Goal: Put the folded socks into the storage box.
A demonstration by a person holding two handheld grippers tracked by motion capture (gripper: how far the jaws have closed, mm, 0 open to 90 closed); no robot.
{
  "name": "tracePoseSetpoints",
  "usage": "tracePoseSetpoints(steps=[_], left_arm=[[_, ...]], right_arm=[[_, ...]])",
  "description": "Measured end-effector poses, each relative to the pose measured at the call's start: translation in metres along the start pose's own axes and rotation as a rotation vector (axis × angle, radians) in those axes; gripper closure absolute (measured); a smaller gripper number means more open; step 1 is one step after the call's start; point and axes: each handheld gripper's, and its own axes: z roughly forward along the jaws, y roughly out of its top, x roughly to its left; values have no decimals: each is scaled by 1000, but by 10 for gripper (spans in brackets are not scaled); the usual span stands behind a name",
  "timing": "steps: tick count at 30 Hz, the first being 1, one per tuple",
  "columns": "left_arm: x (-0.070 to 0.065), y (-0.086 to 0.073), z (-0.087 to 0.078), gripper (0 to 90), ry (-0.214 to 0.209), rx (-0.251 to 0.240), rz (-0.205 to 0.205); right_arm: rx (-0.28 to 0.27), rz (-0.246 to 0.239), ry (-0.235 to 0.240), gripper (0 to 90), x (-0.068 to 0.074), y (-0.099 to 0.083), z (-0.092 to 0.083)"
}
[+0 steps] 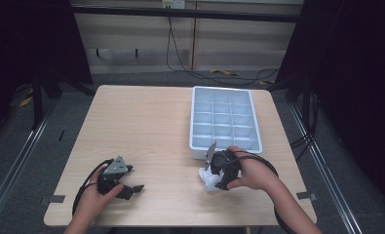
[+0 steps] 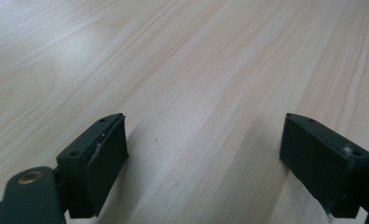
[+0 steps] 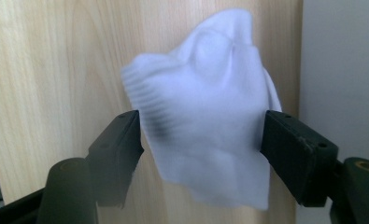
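The fingers [image 3: 285, 154] of the right gripper [image 1: 218, 176] are standing spread on either side of a bunched white sock [image 3: 205, 121], which is lying on the surface [image 1: 146, 131] just near of the white compartment tray [image 1: 225, 122]; whether they are pressing it yet I cannot tell. This looks like the grasping step, so the next move is calling for them to close on the sock and lift it toward a compartment. The left gripper [image 1: 124, 183] is resting at the near left, its fingers [image 2: 98, 163] spread over bare wood.

The high view is dim and grainy, with the room around the table [image 1: 146, 126] falling to near black at both sides. In the left gripper view a pale glare washes the wood toward the top left corner, and soft shadows lie under the jaws. In the right gripper view the sock [image 3: 205, 112] looks soft and slightly blurred, brightly lit from above.
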Motion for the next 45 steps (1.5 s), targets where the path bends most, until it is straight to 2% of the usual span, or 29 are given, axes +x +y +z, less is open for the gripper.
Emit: tracePoseSetpoints(steps=[1,4,14,16,17,19,29,33,34,36,38,41,44,45], left_arm=[[0,0,0,148,0,0,0],[0,0,0,149,-2,0,1],[0,0,0,149,-1,0,1],[0,0,0,149,-1,0,1],[0,0,0,149,-1,0,1],[0,0,0,149,-1,0,1],[0,0,0,149,-3,-2,1],[0,0,0,149,-3,-2,1],[0,0,0,149,-3,-2,1],[0,0,0,149,-3,-2,2],[0,0,0,149,-4,-2,2],[-1,0,1,149,-4,-11,-7],[-1,0,1,149,-5,-11,-8],[-1,0,1,149,-5,-11,-8]], right_arm=[[-4,21,10,286,-1,0,1],[3,30,28,285,-2,0,7],[7,28,44,260,-4,1,15],[-3,40,52,255,-6,0,18],[5,61,60,256,-7,0,18],[-9,60,66,246,-9,-1,20],[15,49,44,242,-8,2,28],[49,80,31,245,-9,5,33],[53,81,14,246,-9,6,35],[58,69,-11,302,-8,6,36],[41,94,-35,418,-9,4,34],[20,114,-43,449,-13,2,34],[24,118,-44,474,-13,2,34],[23,124,-46,508,-15,2,33]])
